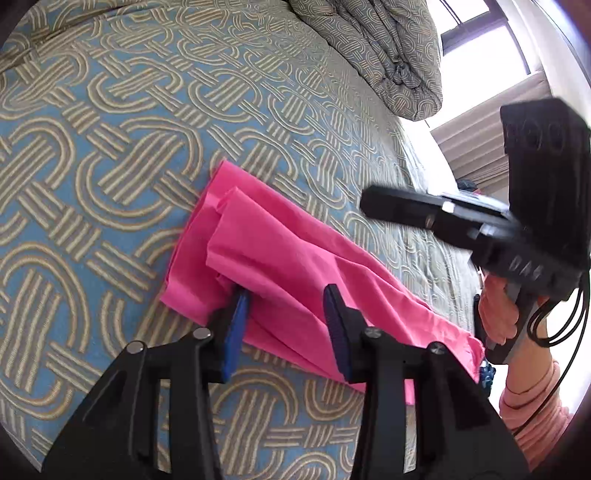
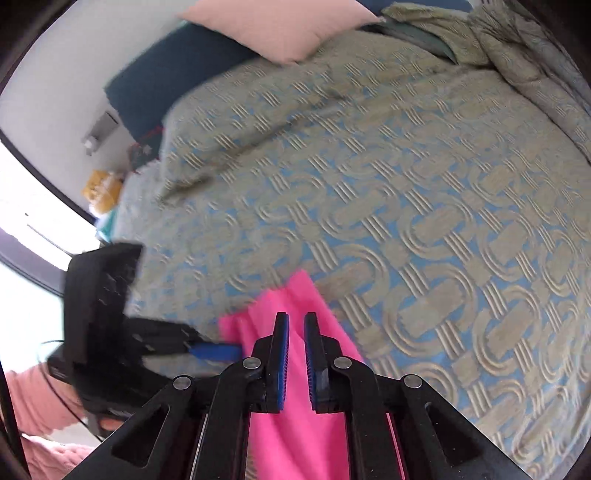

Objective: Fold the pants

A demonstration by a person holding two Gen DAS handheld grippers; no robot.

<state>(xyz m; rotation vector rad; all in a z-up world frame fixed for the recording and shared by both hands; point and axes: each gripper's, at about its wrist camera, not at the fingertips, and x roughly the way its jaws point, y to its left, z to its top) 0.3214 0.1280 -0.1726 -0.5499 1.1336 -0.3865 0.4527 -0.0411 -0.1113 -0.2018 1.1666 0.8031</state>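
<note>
The pink pants (image 1: 280, 266) lie folded in a long bundle on the patterned bedspread (image 1: 110, 147). My left gripper (image 1: 288, 302) is open, its blue-padded fingers straddling the near part of the bundle, the left pad tucked against a fold. My right gripper (image 1: 373, 203) hovers above the bedspread to the right of the pants, blurred. In the right wrist view the right gripper (image 2: 295, 321) is above the pants (image 2: 291, 406), its jaws a narrow gap apart with nothing between them. The left gripper (image 2: 218, 350) shows there at the left edge of the pants.
A folded matching quilt (image 1: 376, 51) lies at the far side of the bed. A pink pillow (image 2: 280, 26) and a dark blue pillow (image 2: 166, 77) sit at the head. A window and curtain are beyond the bed's edge (image 1: 480, 140).
</note>
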